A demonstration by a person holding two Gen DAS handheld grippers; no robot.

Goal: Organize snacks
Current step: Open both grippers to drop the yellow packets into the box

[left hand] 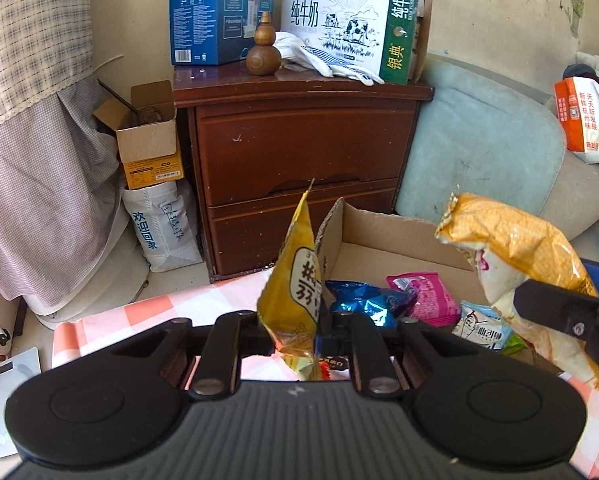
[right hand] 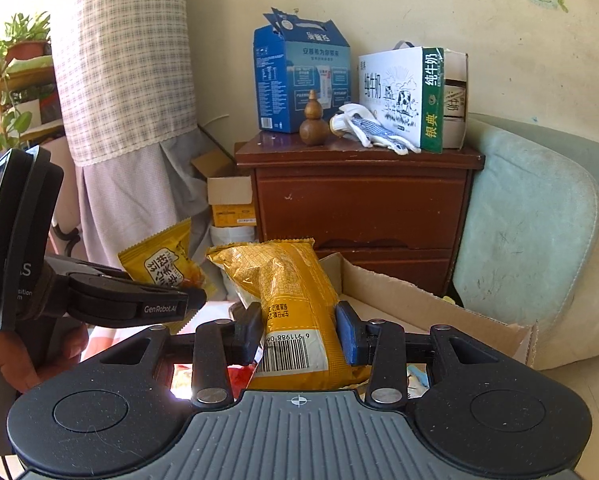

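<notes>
Two packets are in the air, one in each gripper, and neither is yet in the box (left hand: 399, 236). The left gripper (left hand: 299, 340) is clenched on a small yellow packet (left hand: 295, 280), pinched low down so it stands edge-on, its sealed top pointing up; black characters on a white patch show on its face. The right gripper (right hand: 299, 336) is clamped across the lower part of a big orange bag (right hand: 291, 292), just above its barcode; the bag is crinkled and puffy, orange at the top and pale lower down, and it rises upright from the pads.

Several snacks already lie in the box: a blue foil pack (left hand: 367, 300), a pink pack (left hand: 427, 296) and a pale blue-and-white one (left hand: 483, 324), touching one another along the near side. I judge the sorting part done, with the two held packets next to go in; whether more wait on the checked cloth (left hand: 159, 308) is hidden behind the grippers, though a bit of red wrapper shows under the left one.

Behind the box stand a brown cabinet (left hand: 299, 148) and a pale green cushion (left hand: 479, 148).
</notes>
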